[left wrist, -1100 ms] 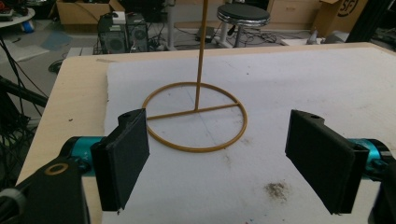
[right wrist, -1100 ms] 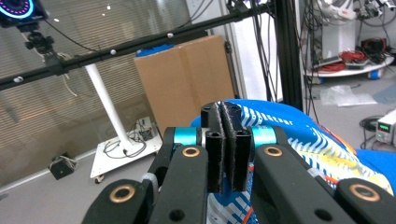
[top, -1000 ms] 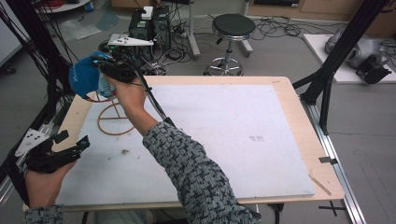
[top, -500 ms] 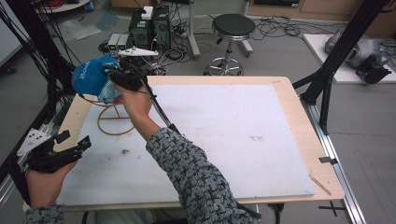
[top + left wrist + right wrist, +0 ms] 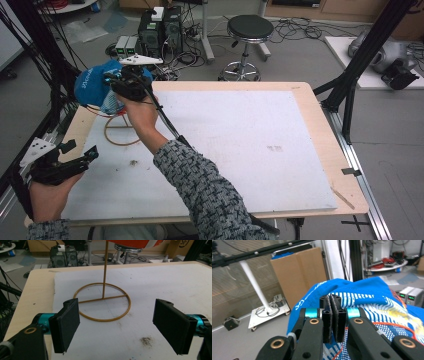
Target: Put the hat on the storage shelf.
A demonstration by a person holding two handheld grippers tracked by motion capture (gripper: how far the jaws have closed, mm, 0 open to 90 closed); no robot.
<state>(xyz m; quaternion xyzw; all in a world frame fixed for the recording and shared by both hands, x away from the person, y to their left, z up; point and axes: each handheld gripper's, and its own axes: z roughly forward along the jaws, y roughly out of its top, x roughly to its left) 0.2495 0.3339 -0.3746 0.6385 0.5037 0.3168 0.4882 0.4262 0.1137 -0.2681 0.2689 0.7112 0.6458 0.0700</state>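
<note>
R gripper (image 5: 116, 82) is pinched shut on the blue cap (image 5: 92, 86) – above the table's (image 5: 310, 107) far-left corner, prob. over the wire stand (image 5: 121, 131). L gripper (image 5: 75, 159), jaws spread wide, holds nothing – near the left edge.

Cap (image 5: 367, 297) in the right tool (image 5: 334, 317): showing bright blue, with a white-and-blue striped panel and thin orange lines. Right tool's pads showing black, with teal collars and brass rivets. Wire stand (image 5: 102, 302) ahead of the left tool (image 5: 120, 325): glowing mustard yellow. Tabletop (image 5: 310, 100): showing pale wood at its edge, with a white sheet (image 5: 240, 150) over it. Sleeve (image 5: 200, 190) behind the right tool: showing a black-and-grey knit pattern.
</note>
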